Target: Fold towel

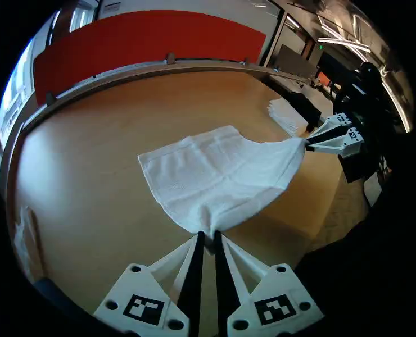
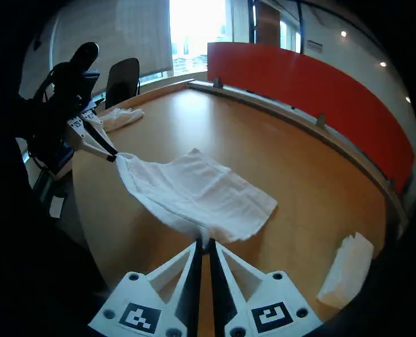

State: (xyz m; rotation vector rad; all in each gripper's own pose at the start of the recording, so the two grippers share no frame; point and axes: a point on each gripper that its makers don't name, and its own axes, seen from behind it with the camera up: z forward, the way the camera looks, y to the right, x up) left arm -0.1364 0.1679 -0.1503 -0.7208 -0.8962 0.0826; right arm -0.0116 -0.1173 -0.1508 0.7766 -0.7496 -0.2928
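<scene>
My left gripper [image 1: 207, 235] and right gripper [image 2: 205, 242] each pinch a corner of the white, nubby terry towel [image 1: 219, 168] between closed black fingers, its near edge lifted and sagging, its far half flat on the smooth wooden table [image 1: 95, 185].

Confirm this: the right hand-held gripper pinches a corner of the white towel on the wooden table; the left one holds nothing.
No: the left hand-held gripper is also shut on a corner of the towel, as the left gripper view shows. The right hand-held gripper pinches another, on the wooden table.
</scene>
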